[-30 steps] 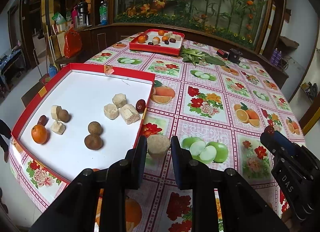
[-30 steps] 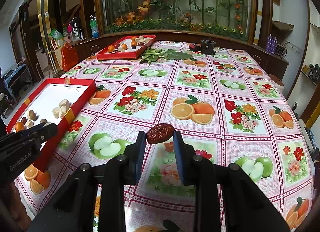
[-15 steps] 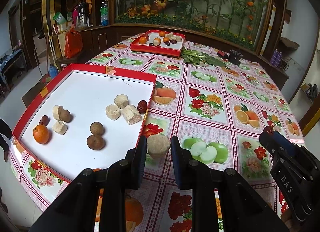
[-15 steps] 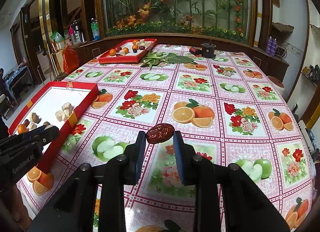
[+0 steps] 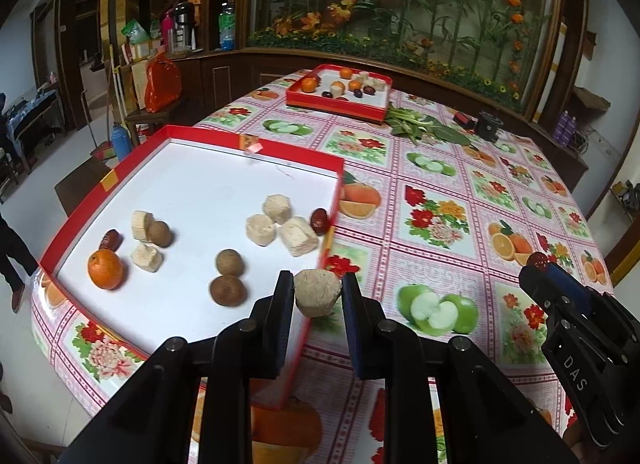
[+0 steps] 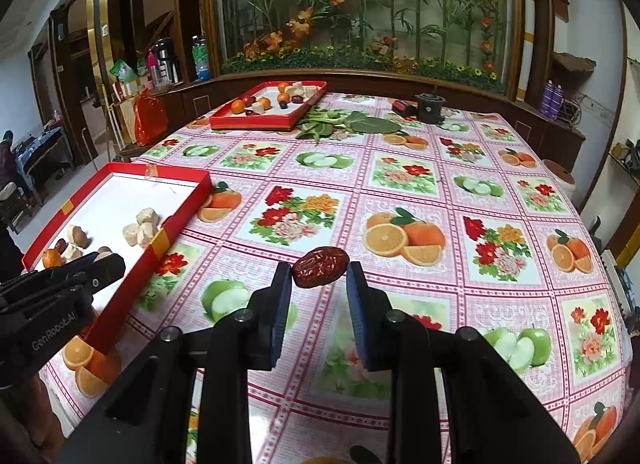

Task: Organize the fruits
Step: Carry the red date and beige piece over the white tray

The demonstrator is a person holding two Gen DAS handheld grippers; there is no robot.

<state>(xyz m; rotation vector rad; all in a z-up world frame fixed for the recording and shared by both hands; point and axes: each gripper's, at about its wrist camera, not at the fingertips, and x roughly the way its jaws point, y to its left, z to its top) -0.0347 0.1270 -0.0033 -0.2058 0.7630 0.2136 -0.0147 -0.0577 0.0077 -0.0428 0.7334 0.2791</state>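
Note:
My left gripper [image 5: 316,296] is shut on a pale beige cut chunk [image 5: 317,292], held over the near right edge of the big red tray [image 5: 120,168]. On the tray's white floor lie an orange [image 5: 105,269], two red dates [image 5: 319,221], brown round fruits [image 5: 229,263] and several beige chunks [image 5: 298,235]. My right gripper [image 6: 319,284] is shut on a wrinkled red date [image 6: 319,267], hanging above the fruit-print tablecloth right of the tray [image 6: 180,220]. In the left wrist view the right gripper [image 5: 538,270] shows at the right edge with the date at its tip.
A second red tray [image 5: 336,106] with oranges, dates and chunks stands at the table's far side, green leaves [image 5: 420,128] and a small black device [image 5: 489,126] beside it. A person's leg [image 5: 10,248] shows at the far left on the floor. The table's edge runs close along the big tray's left side.

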